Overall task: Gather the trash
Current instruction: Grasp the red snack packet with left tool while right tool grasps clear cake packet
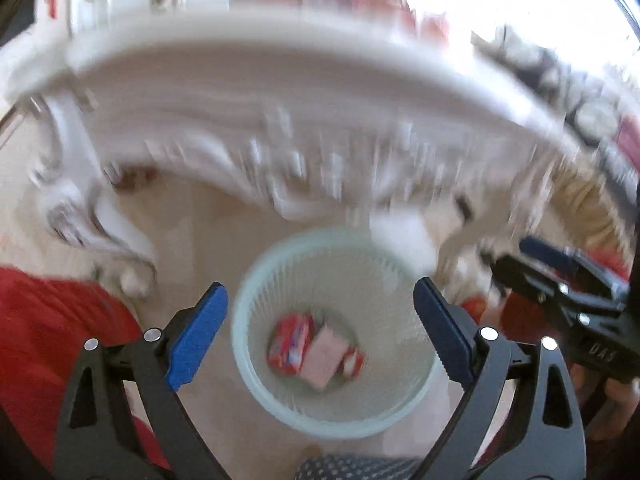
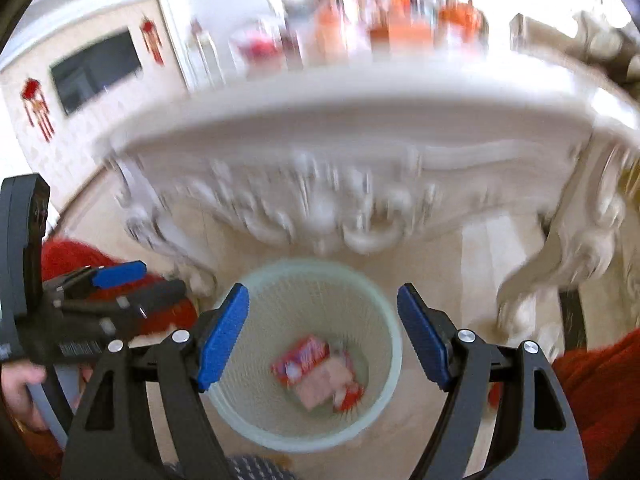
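both claws apart, empty: left claw [image 1: 320, 336], right claw [image 2: 323, 336]. red wrapper [image 1: 290, 344] and pink packet [image 1: 322, 362] lie at basket [image 1: 248, 368] bottom, on floor. likely light, crinkly; pinch by edge.

A basket [image 1: 336, 420] stands on the floor [image 1: 192, 240], near the foot of a carved table whose surface [image 1: 280, 80] runs across the far side. In the basket lie a box [image 1: 290, 344] and a packet [image 1: 322, 360], the packet overlapping the box's right end, both on the bottom. Above the basket hangs the left gripper [image 1: 322, 332], jaws wide apart with nothing between them; to its right, seen in the left wrist view, is the right gripper [image 1: 560, 280]. In the right wrist view the right gripper [image 2: 322, 338] also hangs over the basket [image 2: 280, 432], jaws apart and empty, with the left gripper [image 2: 116, 280] on the left. Table legs [image 2: 560, 264] stand on either side of the basket.
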`<state>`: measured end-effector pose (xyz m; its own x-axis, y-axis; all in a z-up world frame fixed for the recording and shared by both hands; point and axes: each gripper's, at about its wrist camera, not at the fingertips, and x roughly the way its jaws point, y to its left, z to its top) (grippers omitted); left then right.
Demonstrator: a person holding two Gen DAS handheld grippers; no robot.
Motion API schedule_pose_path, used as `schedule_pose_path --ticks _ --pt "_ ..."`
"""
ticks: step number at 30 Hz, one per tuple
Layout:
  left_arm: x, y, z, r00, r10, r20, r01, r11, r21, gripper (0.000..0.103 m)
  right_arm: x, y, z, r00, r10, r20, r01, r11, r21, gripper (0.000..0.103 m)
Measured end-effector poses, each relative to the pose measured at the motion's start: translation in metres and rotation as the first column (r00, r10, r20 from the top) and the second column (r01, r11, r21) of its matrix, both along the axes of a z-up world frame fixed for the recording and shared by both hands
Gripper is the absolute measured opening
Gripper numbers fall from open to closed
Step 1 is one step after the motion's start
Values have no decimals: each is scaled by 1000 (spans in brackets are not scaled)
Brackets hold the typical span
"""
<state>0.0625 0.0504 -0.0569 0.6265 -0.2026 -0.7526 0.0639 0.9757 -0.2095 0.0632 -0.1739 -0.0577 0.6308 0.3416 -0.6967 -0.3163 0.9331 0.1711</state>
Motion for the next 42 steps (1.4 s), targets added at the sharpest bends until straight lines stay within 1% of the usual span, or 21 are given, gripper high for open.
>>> schedule_pose_path --ticks 2,4,6,7,9,11,13,15,18,22,26,31,33,35,36,37,38,39,40,41,42 --pt "7 13 40 996 3 90 -3 1000 -5 91 2 -2 35 996 1 92 -4 1000 26 80" --pt "23 19 72 989 1 147 -6 999 32 91 13 0 65 985 6 173 -11 1000 28 82" --pt "52 25 102 979 -17 204 1 997 75 91 27 1 84 977 18 215 -27 999 37 84" --pt "67 26 113 975 -14 222 -10 994 104 91 41 2 93 974 16 228 -26 999 40 87" --pt "109 31 130 971 15 238 -55 985 162 91 68 8 103 971 3 239 -9 1000 27 88" --pt "155 37 138 978 22 209 -56 985 162 91 89 12 105 973 -6 232 2 1000 19 88" --pt "197 40 141 983 34 179 -67 981 181 91 116 19 102 982 -5 191 1 1000 24 88" --pt "229 37 141 986 41 162 -78 970 229 91 132 21 98 988 -5 155 1 1000 20 88" --pt "273 40 134 991 32 127 -68 955 289 91 155 31 92 992 0 122 2 1000 -20 88" --pt "303 45 122 994 52 96 -78 953 292 91 172 42 84 994 8 110 -1 998 -64 88" --pt "331 42 105 998 46 39 -56 950 308 91 182 45 77 996 2 88 4 997 -75 88" --pt "353 35 95 999 43 5 -42 941 335 91 189 48 68 997 -1 81 11 993 -118 88" --pt "361 32 90 998 54 -32 -39 932 360 91 190 49 64 998 8 60 0 993 -121 87" --pt "365 32 87 998 48 -48 -28 936 351 91 187 49 63 998 17 63 -9 992 -123 86" --pt "365 33 87 997 55 -45 -36 936 350 91 186 50 63 998 21 64 -13 992 -129 80" --pt "365 34 87 997 68 -42 -49 935 351 91 183 50 63 997 21 76 -11 990 -139 67" --pt "366 36 87 997 66 -46 -47 939 341 88 181 50 64 996 20 82 -8 989 -146 63" --pt "366 38 87 997 52 -49 -34 949 313 76 180 49 65 996 20 86 -7 989 -145 47" --pt "365 40 88 998 40 -51 -24 960 279 59 178 47 65 996 17 93 -3 990 -140 39" --pt "365 42 88 997 42 -58 -26 967 254 58 179 44 66 996 21 89 -11 993 -122 39" --pt "365 41 88 997 44 -60 -27 966 258 54 180 42 66 996 23 80 -15 995 -101 38"
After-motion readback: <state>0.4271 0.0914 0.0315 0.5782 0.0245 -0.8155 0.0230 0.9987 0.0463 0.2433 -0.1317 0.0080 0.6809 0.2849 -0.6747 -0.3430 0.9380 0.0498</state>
